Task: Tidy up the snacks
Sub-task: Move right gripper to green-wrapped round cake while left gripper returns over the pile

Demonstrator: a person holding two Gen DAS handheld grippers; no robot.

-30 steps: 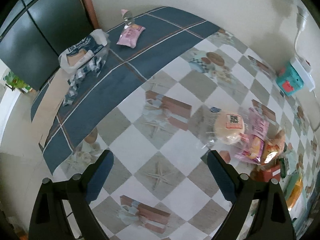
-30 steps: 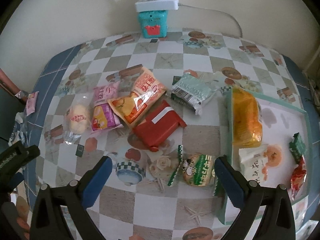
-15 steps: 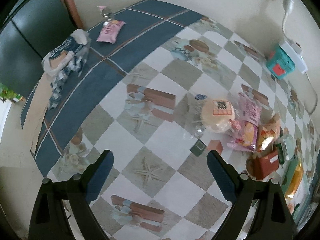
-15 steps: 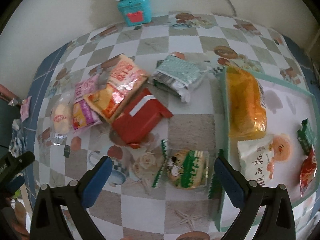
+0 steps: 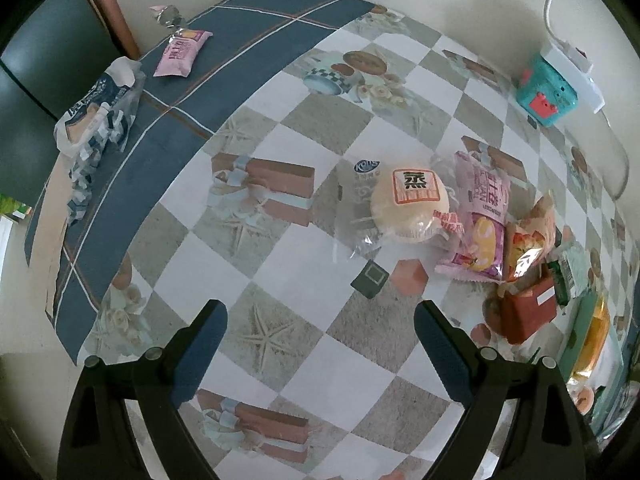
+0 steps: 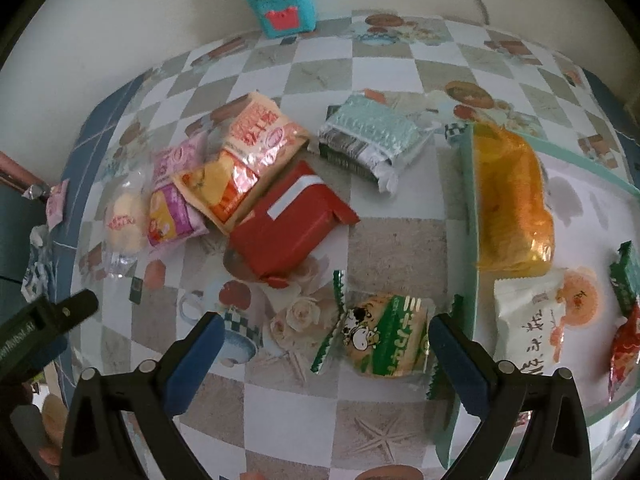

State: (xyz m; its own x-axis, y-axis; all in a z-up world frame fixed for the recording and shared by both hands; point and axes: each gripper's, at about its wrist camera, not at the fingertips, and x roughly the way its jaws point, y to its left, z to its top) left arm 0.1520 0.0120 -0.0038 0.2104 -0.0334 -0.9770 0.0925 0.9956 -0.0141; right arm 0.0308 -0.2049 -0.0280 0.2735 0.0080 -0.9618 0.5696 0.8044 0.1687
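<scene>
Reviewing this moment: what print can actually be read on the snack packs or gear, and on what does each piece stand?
"蒸": orange-framed label on the round bun pack.
"LESSONCOOKY", uncertain: small line on the pink pack; its big characters are blurred.
Red characters on the peach-coloured bag: too blurred.
Dark characters on the white pack in the tray: not legible.
White lettering on the left gripper's arm: cropped, unreadable.

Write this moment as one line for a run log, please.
left gripper: open, empty, above tablecloth | right gripper: open, over green cookie packet | tray: holds some snacks
</scene>
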